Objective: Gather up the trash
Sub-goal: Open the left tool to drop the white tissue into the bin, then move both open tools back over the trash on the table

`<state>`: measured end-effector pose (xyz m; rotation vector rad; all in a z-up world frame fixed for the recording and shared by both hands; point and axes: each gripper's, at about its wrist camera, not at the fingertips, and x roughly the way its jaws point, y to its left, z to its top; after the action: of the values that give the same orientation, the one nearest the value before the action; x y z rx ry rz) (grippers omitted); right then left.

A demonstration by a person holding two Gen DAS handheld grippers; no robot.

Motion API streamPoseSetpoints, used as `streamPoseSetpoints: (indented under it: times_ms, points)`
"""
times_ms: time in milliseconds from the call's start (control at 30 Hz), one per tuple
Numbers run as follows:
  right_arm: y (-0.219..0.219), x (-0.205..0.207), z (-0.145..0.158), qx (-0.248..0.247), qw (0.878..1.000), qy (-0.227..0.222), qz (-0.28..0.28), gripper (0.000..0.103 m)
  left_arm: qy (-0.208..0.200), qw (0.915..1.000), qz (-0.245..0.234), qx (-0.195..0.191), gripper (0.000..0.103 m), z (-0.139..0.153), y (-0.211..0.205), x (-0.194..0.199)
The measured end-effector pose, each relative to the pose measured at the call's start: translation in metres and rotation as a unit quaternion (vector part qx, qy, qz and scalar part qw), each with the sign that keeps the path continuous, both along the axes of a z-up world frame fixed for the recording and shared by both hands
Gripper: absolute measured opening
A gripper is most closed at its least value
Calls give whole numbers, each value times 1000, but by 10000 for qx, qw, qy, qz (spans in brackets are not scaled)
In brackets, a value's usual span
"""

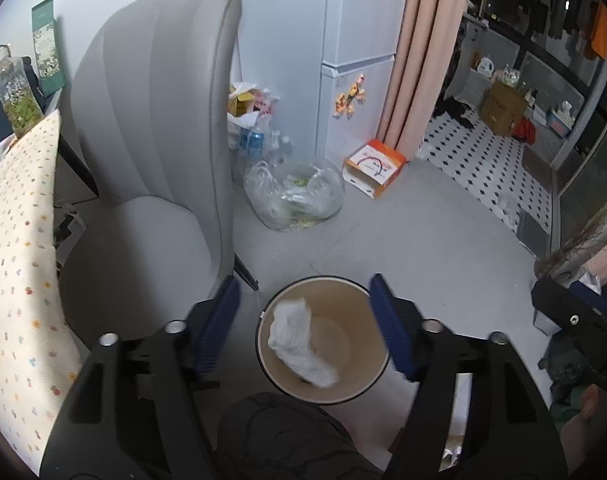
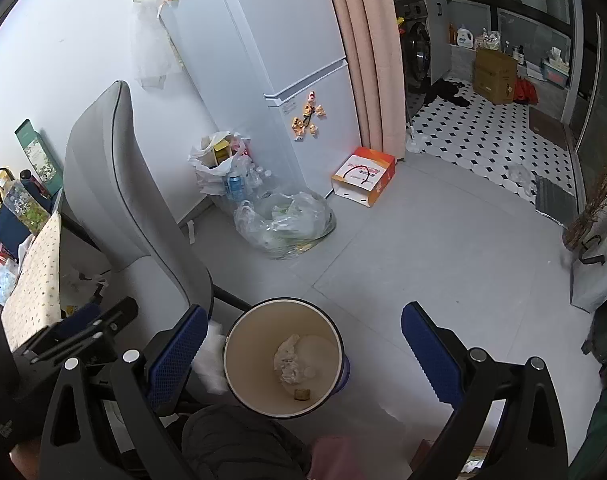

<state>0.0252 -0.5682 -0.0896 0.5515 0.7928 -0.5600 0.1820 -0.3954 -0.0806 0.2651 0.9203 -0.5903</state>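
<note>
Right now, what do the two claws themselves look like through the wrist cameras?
Both match: the left claw and right claw each have black angular frames with triangular cut-outs, round silver bolt heads at the pivots, and two flat fingers faced with dark blue ribbed pads. No cables show. White lettering marks the right claw's body in the left view; it is too cropped to read.

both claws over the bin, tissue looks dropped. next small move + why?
Probably draw the left claw back from the bin and look for the next piece. Its jaws stand open and the white tissue lies loose inside the bin, touching neither pad. The right claw is open and empty too, so nothing remains to release here.
</note>
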Motion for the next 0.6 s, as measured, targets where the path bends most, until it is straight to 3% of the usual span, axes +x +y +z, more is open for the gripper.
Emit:
streamPoseSetpoints:
  times_ms: [300, 600]
  points:
    - [21, 10, 13, -70, 9995, -130, 271, 95, -209, 9995, 200, -137, 82, 20, 32, -3]
    - [63, 20, 31, -151, 9967, -317, 732, 95, -640, 9947, 787, -164, 91, 48, 94, -9]
